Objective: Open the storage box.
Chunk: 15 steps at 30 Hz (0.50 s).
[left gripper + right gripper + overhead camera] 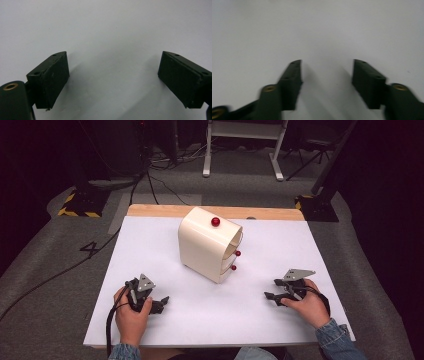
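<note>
A cream rounded cabinet (pixel 207 245) with small drawers stands near the middle of the white table (pixel 150 240). A red knob (pixel 215 222) sits on its top, and two more red knobs (pixel 237 253) show on its drawer fronts at the right. My left gripper (pixel 161 304) rests low over the table at the front left, jaws wide open and empty (pixel 113 80). My right gripper (pixel 271 296) rests at the front right, pointing left, jaws open with bare white surface between them (pixel 327 80). Both grippers are well apart from the cabinet.
A wooden strip (pixel 150 210) edges the table's far side. Beyond it are grey floor, cables (pixel 150 175), a white frame's legs (pixel 240 150) and dark stands with yellow-black tape (pixel 75 210). A cable (pixel 108 325) trails from the left gripper.
</note>
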Motion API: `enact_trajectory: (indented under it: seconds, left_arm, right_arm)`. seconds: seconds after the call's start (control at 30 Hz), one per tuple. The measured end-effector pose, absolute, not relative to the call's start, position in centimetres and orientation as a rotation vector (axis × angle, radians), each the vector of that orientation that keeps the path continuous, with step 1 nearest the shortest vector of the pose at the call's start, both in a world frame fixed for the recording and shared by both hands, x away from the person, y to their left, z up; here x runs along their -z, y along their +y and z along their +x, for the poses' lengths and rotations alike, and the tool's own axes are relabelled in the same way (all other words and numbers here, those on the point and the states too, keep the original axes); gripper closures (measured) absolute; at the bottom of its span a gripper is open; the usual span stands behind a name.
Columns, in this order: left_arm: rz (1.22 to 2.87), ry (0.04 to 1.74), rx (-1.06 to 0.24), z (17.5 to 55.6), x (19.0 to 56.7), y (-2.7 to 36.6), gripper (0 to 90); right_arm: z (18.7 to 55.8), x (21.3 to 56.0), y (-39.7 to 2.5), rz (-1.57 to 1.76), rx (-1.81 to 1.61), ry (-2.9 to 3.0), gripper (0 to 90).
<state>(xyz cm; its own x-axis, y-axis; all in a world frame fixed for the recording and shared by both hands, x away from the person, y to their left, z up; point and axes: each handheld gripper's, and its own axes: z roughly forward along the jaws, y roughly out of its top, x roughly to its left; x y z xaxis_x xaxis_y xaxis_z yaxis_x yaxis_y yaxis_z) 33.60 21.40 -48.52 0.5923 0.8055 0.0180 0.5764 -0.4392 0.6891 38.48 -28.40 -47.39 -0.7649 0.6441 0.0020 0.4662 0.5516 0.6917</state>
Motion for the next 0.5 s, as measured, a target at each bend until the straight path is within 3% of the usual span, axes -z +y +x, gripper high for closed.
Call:
enact_trajectory:
  seconds: [0.17,0.27,0.5]
  left_arm:
    - [2.179,1.083,-0.479,33.5,48.5,21.3,10.3]
    - [2.173,1.088,-0.471,33.5,48.5,21.3,10.3]
    - [2.173,1.091,-0.454,33.6,48.5,21.4,10.3]
  right_arm:
    - [38.5,46.5,-27.7,0.881,-1.061,2.551,42.9]
    - [38.5,46.2,-27.4,0.860,-1.101,2.553,48.7]
    - [39.3,45.1,-26.9,0.759,-1.199,2.574,52.2]
